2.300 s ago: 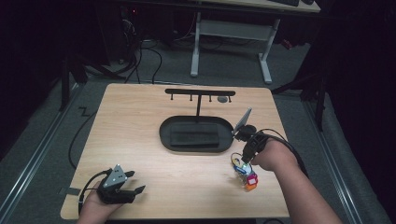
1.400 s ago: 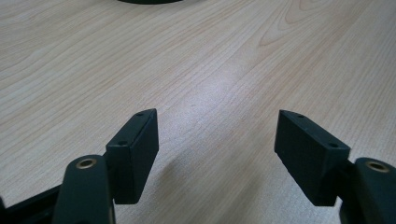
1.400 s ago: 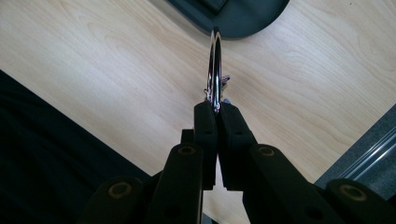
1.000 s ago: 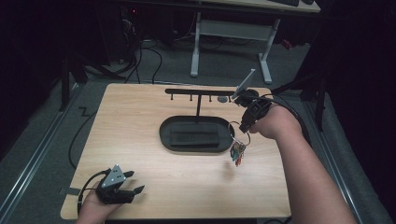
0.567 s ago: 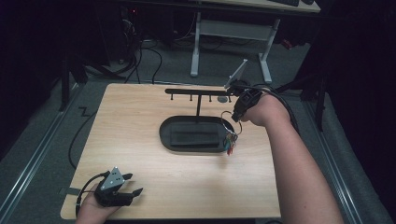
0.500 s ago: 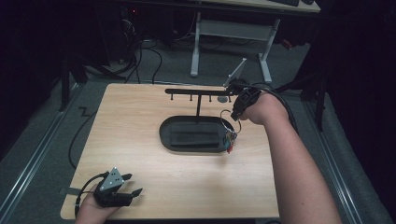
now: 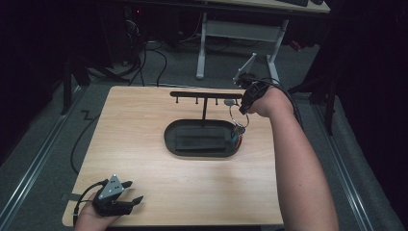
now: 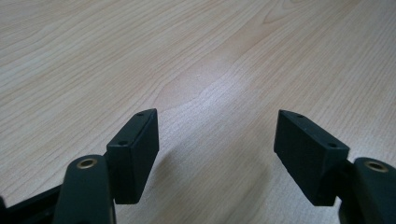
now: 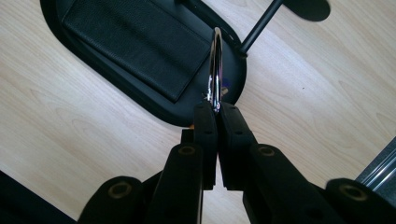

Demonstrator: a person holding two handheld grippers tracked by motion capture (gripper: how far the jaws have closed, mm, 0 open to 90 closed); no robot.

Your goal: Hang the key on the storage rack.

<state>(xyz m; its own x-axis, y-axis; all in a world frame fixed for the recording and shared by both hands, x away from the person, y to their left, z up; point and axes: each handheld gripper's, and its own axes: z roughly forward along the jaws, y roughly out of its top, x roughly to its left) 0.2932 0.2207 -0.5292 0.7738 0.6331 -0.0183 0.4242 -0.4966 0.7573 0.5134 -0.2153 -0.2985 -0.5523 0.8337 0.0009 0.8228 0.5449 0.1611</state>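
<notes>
the right hand-held gripper is clamped on the metal ring of a key bunch, which hangs over the right end of the black tray, just under the rack with hooks. to hang it well, the ring should probably rise level with a hook and slide on before the jaws let go. the left hand-held gripper rests apart, with nothing between its jaws, on the worktop.

Silver key ring, black tray, pale wood table.
</notes>
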